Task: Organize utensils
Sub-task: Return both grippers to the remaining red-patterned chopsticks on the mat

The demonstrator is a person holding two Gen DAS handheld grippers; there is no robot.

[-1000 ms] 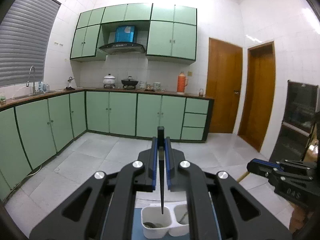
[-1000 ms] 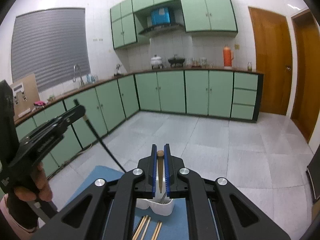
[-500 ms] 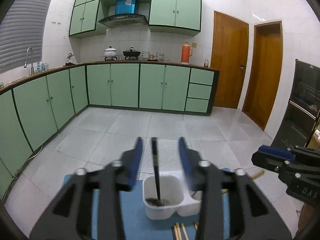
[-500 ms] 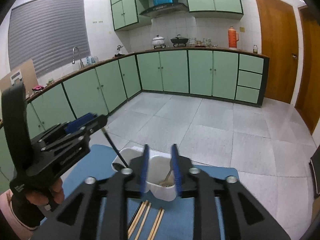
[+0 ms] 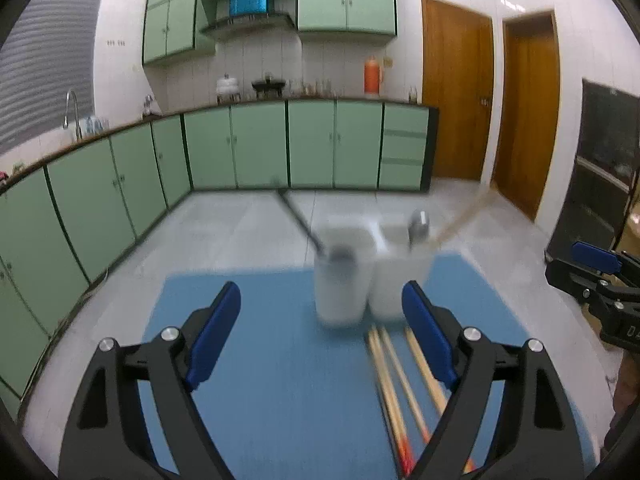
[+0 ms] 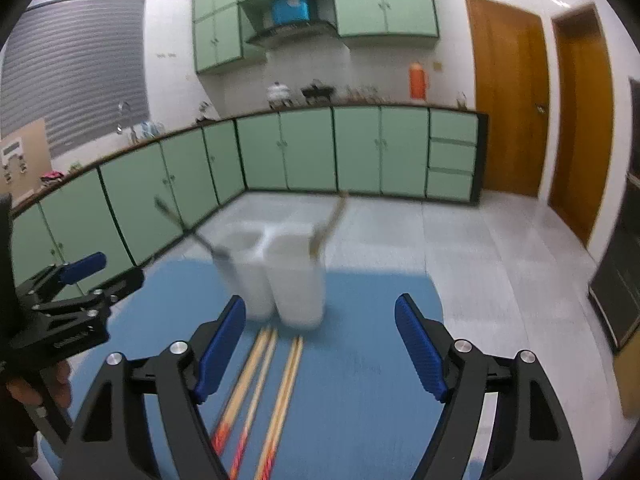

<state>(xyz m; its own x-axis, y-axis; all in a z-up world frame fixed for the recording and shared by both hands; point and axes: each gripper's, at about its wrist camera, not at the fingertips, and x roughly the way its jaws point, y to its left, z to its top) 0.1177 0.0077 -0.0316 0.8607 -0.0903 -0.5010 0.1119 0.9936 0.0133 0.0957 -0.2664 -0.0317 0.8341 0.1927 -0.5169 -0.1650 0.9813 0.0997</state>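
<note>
Blue mat [image 5: 288,380] covers the table, and a white two-cup holder [image 5: 370,276] stands near the mat's far edge, blurred in both views. In the left wrist view, a black-handled utensil [image 5: 298,218] leans out of the holder's left cup toward the upper left, while the right cup holds a metal spoon [image 5: 418,226] and a wooden stick [image 5: 460,216] that leans to the right. Several wooden chopsticks [image 5: 400,384] with red-orange ends lie flat on the mat just in front of the holder, their near ends pointing toward the mat's near edge. The left gripper [image 5: 322,330] hangs over the mat in front of the holder with its blue-padded jaws spread wide and nothing between them. The right gripper [image 6: 320,346] is likewise spread wide and empty, above the chopsticks [image 6: 260,388], with the holder [image 6: 276,276] just beyond its pads. Each gripper shows at the edge of the other's view, off to the side of the mat [image 6: 360,360]. Behind the table are a pale tiled floor [image 6: 460,248], green cabinets [image 5: 260,144] and two wooden doors [image 6: 508,96].
</note>
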